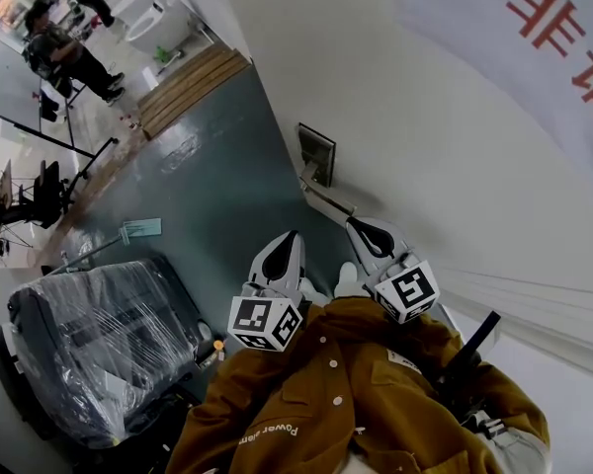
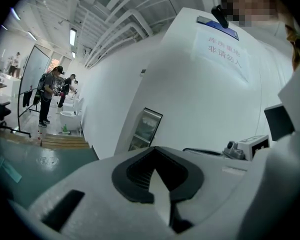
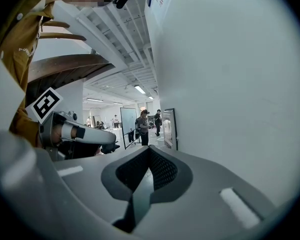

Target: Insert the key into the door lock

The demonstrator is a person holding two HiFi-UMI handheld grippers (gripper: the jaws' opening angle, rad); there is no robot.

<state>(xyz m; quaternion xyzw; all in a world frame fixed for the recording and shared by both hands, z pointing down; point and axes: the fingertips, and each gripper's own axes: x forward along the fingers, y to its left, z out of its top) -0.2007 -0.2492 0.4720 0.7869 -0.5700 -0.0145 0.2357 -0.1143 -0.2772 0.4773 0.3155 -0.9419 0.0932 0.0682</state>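
No key and no door lock shows in any view. In the head view my left gripper [image 1: 281,252] and right gripper [image 1: 370,235] are held side by side close to my brown jacket [image 1: 346,393], both pointing at the foot of a white wall [image 1: 425,117]. The left gripper [image 2: 155,176] has its dark pads together and nothing between them. The right gripper [image 3: 149,170] looks the same, shut and empty, close beside the wall [image 3: 230,84]. The left gripper's marker cube [image 3: 46,104] shows in the right gripper view.
A dark-framed panel [image 1: 316,154] leans at the wall's base ahead of the grippers, on the green floor [image 1: 217,186]. A plastic-wrapped black machine [image 1: 99,344] stands at my left. Wooden steps [image 1: 193,82] and people [image 1: 69,52] are farther off. A sign with red characters [image 1: 563,28] hangs on the wall.
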